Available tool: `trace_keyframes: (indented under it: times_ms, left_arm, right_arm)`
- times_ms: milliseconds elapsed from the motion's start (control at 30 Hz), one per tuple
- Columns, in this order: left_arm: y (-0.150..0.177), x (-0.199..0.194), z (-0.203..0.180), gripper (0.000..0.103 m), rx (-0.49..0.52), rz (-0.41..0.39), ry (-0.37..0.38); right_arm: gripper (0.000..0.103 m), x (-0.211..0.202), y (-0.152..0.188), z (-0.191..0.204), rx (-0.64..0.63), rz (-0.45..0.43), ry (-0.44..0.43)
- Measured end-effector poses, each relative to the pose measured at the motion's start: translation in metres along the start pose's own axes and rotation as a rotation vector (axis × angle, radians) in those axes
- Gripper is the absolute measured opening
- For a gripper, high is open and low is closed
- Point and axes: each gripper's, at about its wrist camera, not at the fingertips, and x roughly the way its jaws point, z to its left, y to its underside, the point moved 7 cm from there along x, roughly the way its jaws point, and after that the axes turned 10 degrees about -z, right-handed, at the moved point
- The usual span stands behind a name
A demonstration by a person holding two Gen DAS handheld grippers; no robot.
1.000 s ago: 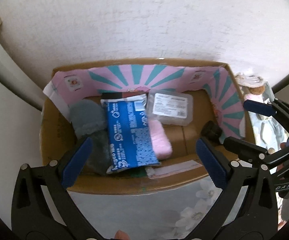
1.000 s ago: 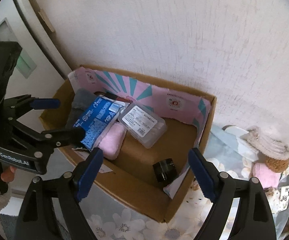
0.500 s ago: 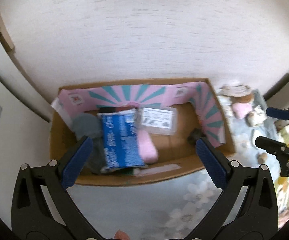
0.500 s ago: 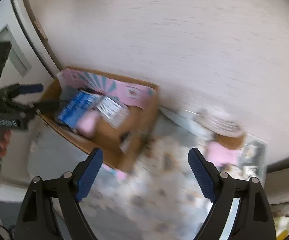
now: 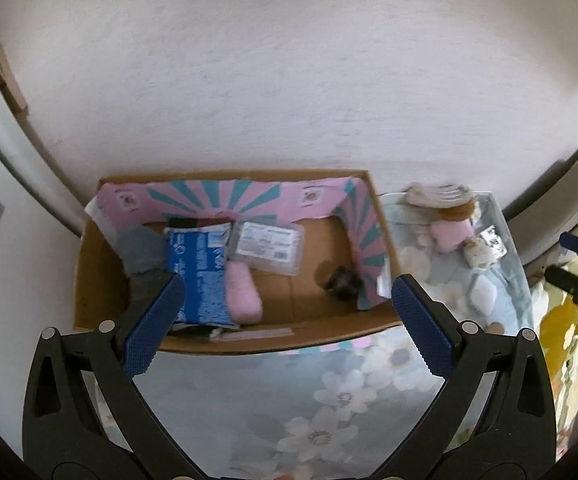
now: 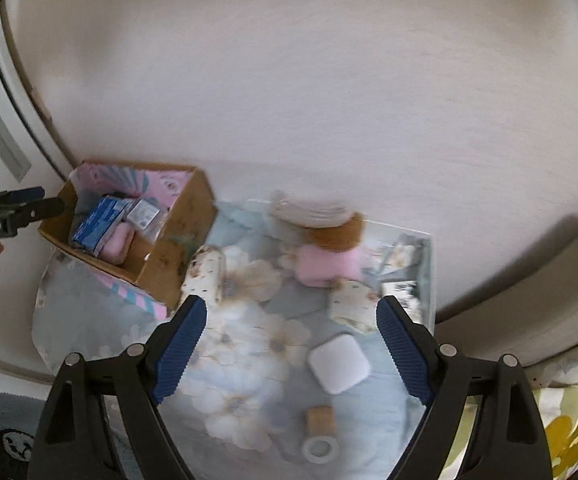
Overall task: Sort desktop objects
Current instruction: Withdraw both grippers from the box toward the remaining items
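Observation:
A cardboard box (image 5: 101, 280) (image 6: 177, 240) with a pink and teal liner stands against the wall. Inside lie a blue packet (image 5: 199, 276), a pink soft item (image 5: 243, 294), a clear plastic case (image 5: 267, 246), a grey cloth (image 5: 143, 250) and a small black object (image 5: 343, 282). My left gripper (image 5: 285, 320) hangs open and empty above the box's front edge. My right gripper (image 6: 291, 348) is open and empty over the floral cloth, above a white square pad (image 6: 339, 364), a small wooden block (image 6: 320, 420) and a white ring (image 6: 321, 448).
Against the wall on the floral cloth (image 6: 245, 344) lie a pink plush piece (image 6: 327, 266), a brown and white fluffy item (image 6: 329, 220), patterned fabric rolls (image 6: 205, 276) and a shiny packet (image 6: 403, 264). A sofa arm (image 6: 529, 280) borders the right side.
Both grippers have drawn up and back from the box. The right gripper swung right, away from the box, and is now over the loose items on the floral cloth. Both stayed open.

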Motion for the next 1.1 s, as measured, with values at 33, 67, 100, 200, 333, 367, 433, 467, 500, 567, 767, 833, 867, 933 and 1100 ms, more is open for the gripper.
trace_keyframes:
  times_ms: [33, 67, 100, 200, 333, 367, 433, 467, 500, 567, 767, 833, 867, 933, 1100]
  left_arm:
    - [-0.001, -0.004, -0.005, 0.103, 0.008, -0.015, 0.003]
    - [-0.001, -0.007, -0.011, 0.103, 0.016, -0.026, 0.007]
    - [-0.001, -0.01, -0.022, 0.103, 0.032, -0.039, 0.019]
    - [0.002, -0.015, -0.048, 0.103, 0.07, -0.071, 0.066]
    - [0.018, -0.012, -0.096, 0.103, 0.119, -0.073, 0.152]
    - [0.025, -0.008, -0.108, 0.103, 0.128, -0.065, 0.167]
    - [0.041, 0.001, -0.131, 0.103, 0.124, -0.042, 0.188]
    - [0.05, 0.006, -0.139, 0.103, 0.118, -0.03, 0.197]
    - [0.063, 0.014, -0.149, 0.103, 0.107, -0.018, 0.194]
    - [0.084, 0.026, -0.157, 0.102, 0.076, -0.008, 0.158]
    - [0.126, 0.055, -0.178, 0.095, 0.068, -0.019, 0.071]
    - [0.128, 0.067, -0.183, 0.091, 0.111, -0.027, 0.027]
    - [0.127, 0.071, -0.184, 0.09, 0.119, -0.031, 0.011]
    - [0.122, 0.084, -0.185, 0.09, 0.123, -0.04, -0.014]
    - [0.105, 0.119, -0.184, 0.08, 0.114, -0.024, -0.105]
  right_arm:
    - [0.085, -0.004, 0.001, -0.006, 0.003, -0.008, 0.007]
    - [0.085, -0.008, 0.004, -0.013, 0.005, -0.011, 0.012]
    - [0.085, -0.01, 0.008, -0.018, 0.004, -0.009, 0.015]
    - [0.085, -0.011, 0.022, -0.032, 0.008, 0.008, 0.029]
    - [0.085, -0.011, 0.045, -0.043, 0.036, 0.018, 0.008]
    - [0.085, -0.009, 0.051, -0.046, 0.042, 0.019, -0.002]
    - [0.085, -0.005, 0.063, -0.049, 0.053, 0.029, -0.013]
    - [0.085, -0.001, 0.071, -0.051, 0.059, 0.037, -0.022]
    - [0.085, 0.002, 0.077, -0.052, 0.064, 0.044, -0.033]
    - [0.085, 0.011, 0.093, -0.054, 0.072, 0.059, -0.061]
    - [0.085, 0.037, 0.124, -0.055, 0.072, 0.086, -0.14]
    - [0.085, 0.043, 0.128, -0.056, 0.062, 0.084, -0.159]
    - [0.085, 0.045, 0.129, -0.057, 0.054, 0.082, -0.169]
    - [0.085, 0.05, 0.129, -0.06, 0.039, 0.08, -0.18]
    - [0.085, 0.061, 0.123, -0.067, 0.033, 0.069, -0.218]
